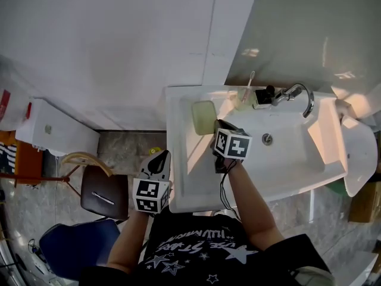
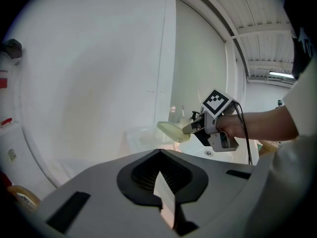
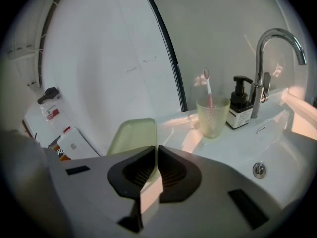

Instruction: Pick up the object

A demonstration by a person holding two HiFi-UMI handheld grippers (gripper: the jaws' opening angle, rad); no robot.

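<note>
Item: pale yellow-green soap dish (image 3: 132, 134), shallow, with rounded corners.
Place: in the air over the far-left corner of the washbasin (image 1: 178, 180), just above its flat surface and left of the bowl.
Held by: right hand-held gripper (image 3: 154, 150), its jaws nearly together and clamped on the dish's near edge; the dish sticks out beyond the tips towards the wall.
Carrier: the person's right hand (image 2: 234, 127) reaches over the near rim of the washbasin, with the marker cube (image 1: 232, 143) uppermost.
Other tool: left hand-held gripper (image 1: 159, 159), jaws closed with nothing between them, held near the left outer edge of the washbasin, well apart from the dish.
Far ledge, left to right: clear tumbler (image 3: 213, 116) with an upright toothbrush (image 3: 207, 86) in it; dark pump bottle (image 3: 240, 105) just beside it; chrome gooseneck tap (image 3: 270, 53).
Bowl: white, with a round metal drain (image 3: 259, 169) in its floor.
Backdrop: white wall panel (image 1: 119, 40) behind the washbasin.
Floor, left of washbasin: brown-seated chair (image 1: 104, 196).
</note>
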